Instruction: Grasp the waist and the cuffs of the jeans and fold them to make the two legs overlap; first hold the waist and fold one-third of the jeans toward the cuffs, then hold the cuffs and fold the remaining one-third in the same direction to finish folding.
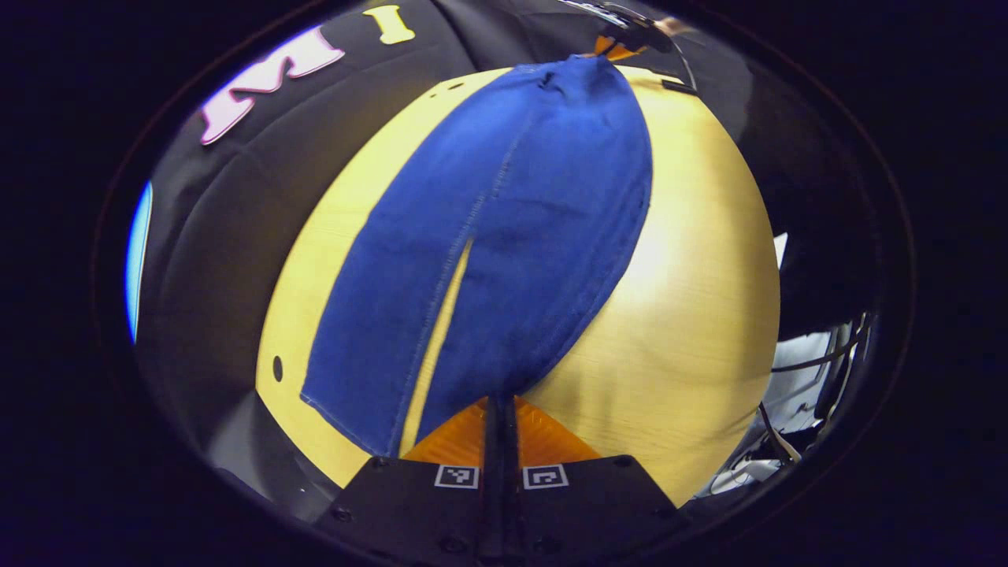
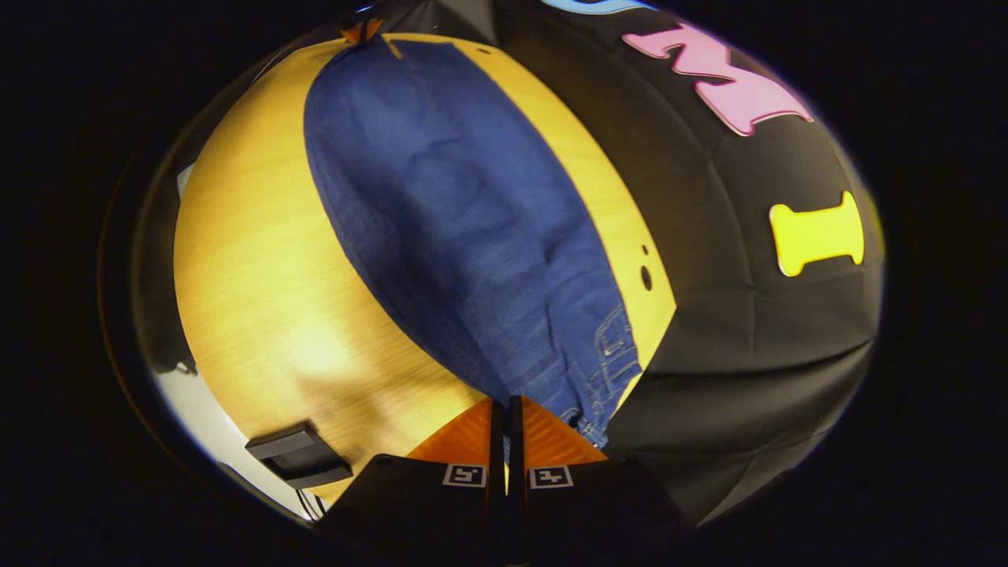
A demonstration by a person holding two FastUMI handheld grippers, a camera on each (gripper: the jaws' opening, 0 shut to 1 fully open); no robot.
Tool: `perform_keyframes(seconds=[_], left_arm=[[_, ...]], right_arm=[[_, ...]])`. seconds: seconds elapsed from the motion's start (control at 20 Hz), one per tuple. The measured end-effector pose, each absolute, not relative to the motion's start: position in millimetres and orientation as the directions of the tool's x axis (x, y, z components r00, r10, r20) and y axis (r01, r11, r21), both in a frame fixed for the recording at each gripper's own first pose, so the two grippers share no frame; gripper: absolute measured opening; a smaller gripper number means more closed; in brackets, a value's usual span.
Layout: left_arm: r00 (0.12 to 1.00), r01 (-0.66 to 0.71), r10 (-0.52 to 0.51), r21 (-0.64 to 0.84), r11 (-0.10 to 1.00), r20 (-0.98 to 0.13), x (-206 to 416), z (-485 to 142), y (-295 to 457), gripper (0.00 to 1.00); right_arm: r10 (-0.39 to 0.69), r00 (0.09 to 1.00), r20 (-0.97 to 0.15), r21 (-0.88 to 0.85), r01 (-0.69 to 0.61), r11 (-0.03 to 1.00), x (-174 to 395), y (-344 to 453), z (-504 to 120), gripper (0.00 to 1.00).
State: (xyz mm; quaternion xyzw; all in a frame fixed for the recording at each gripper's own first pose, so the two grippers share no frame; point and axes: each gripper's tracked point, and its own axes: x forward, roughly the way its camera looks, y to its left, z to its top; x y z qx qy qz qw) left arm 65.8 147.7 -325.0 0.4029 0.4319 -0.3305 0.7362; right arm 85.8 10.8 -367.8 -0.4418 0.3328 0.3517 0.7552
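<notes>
Jeans [image 1: 504,228] lie stretched lengthwise on the wooden counter [image 1: 693,315], legs side by side with a thin gap between them. The left gripper [image 1: 502,405] has its jaws pressed narrow on the cuff end. The right gripper [image 2: 505,405] pinches the waist end (pocket stitching just beside it), jaws nearly together.

- I see the jeans [image 1: 504,228] as matt blue denim cloth with stitched seams.
- The table [image 1: 693,315] at 3 o'clock looks like smooth pale wood, with slight sheen.
</notes>
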Motion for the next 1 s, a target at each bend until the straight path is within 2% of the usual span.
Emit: perform_keyframes(seconds=[0.15,0.35,0.4,0.5,0.55,0.7,0.75,0.8,0.85,0.9,1.0], left_arm=[[0.423,0.785,-0.201,0.247,0.568,-0.884,88,-301,147,0.06],[0.445,0.69,-0.229,0.168,0.704,-0.865,121,-273,148,0.06],[0.444,0.659,-0.229,0.142,0.738,-0.866,130,-267,147,0.06],[0.449,0.566,-0.245,0.062,0.822,-0.859,158,-257,149,0.06],[0.463,0.499,-0.235,0.032,0.866,-0.855,175,-255,150,0.04],[0.499,0.327,-0.178,-0.006,0.945,-0.848,221,-255,161,0.06],[0.491,0.297,-0.159,-0.006,0.955,-0.857,231,-264,160,0.06],[0.473,0.277,-0.131,0.006,0.961,-0.871,240,-281,164,0.06],[0.457,0.269,-0.104,0.026,0.963,-0.883,248,-295,166,0.06],[0.44,0.26,-0.076,0.045,0.965,-0.895,253,-307,168,0.06],[0.441,0.204,-0.034,0.063,0.977,-0.897,262,-312,169,0.06]], right_arm=[[0.254,0.584,-0.771,-0.432,-0.772,0.466,119,17,-343,0.05],[0.271,0.644,-0.715,-0.419,-0.706,0.571,168,26,-310,0.05],[0.273,0.652,-0.707,-0.399,-0.687,0.607,184,29,-305,0.02],[0.258,0.663,-0.703,-0.378,-0.656,0.654,219,37,-310,0.05],[0.248,0.667,-0.702,-0.377,-0.645,0.665,237,41,-315,0.05],[0.223,0.676,-0.702,-0.367,-0.613,0.7,288,64,-339,0.05],[0.209,0.666,-0.717,-0.359,-0.608,0.708,301,72,-354,0.05],[0.185,0.647,-0.74,-0.352,-0.607,0.712,310,77,-372,0.0],[0.161,0.622,-0.766,-0.346,-0.611,0.712,317,80,-390,0.05],[0.146,0.601,-0.786,-0.336,-0.613,0.715,323,84,-407,0.01],[0.119,0.564,-0.817,-0.31,-0.604,0.734,328,88,-439,0.05]])
